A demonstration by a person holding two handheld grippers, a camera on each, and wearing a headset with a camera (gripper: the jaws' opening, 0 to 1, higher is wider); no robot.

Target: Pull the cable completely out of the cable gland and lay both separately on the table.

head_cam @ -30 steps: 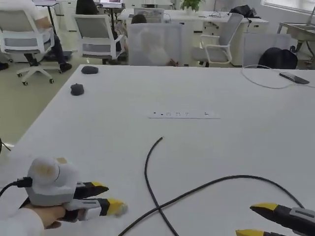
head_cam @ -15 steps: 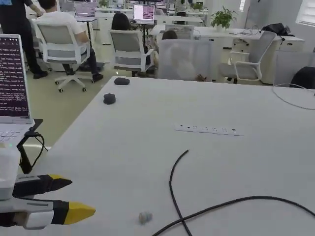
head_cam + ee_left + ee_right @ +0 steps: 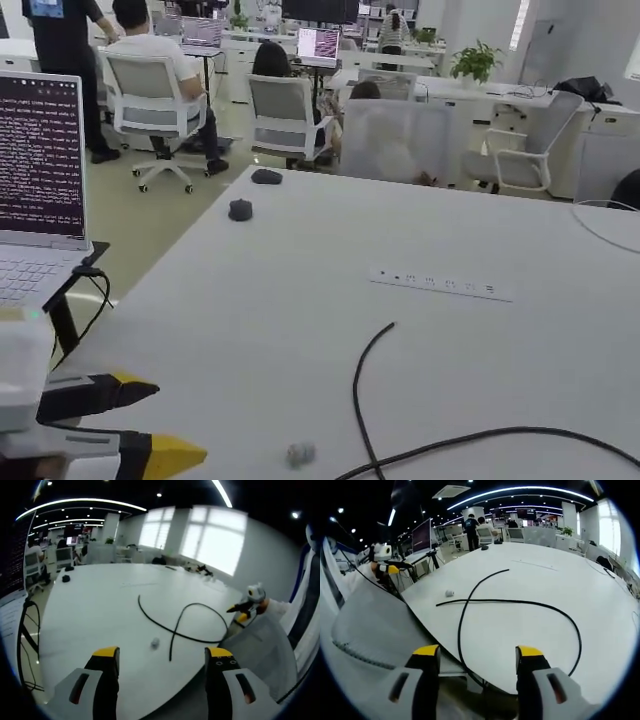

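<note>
A black cable (image 3: 356,392) lies in a crossed loop on the white table (image 3: 250,300), also seen as the cable (image 3: 176,625) and the cable (image 3: 470,600). The small grey cable gland (image 3: 299,455) lies by itself on the table, a little apart from the cable's end; it shows as the gland (image 3: 155,643) and the gland (image 3: 449,593). My left gripper (image 3: 170,425) hovers open off the table's near left corner, with its open jaws (image 3: 162,653) holding nothing. My right gripper (image 3: 478,651) is open too, back from the table edge, and holds nothing.
A laptop (image 3: 40,170) stands on a stand at the left. A white power strip (image 3: 440,284) lies mid-table, and two dark mice (image 3: 240,210) sit near the far left edge. Office chairs (image 3: 285,110) and people are beyond the table.
The gland has left my left gripper's jaws and now lies on the table. The left gripper has opened and drawn back to the left. The head camera has swung left.
</note>
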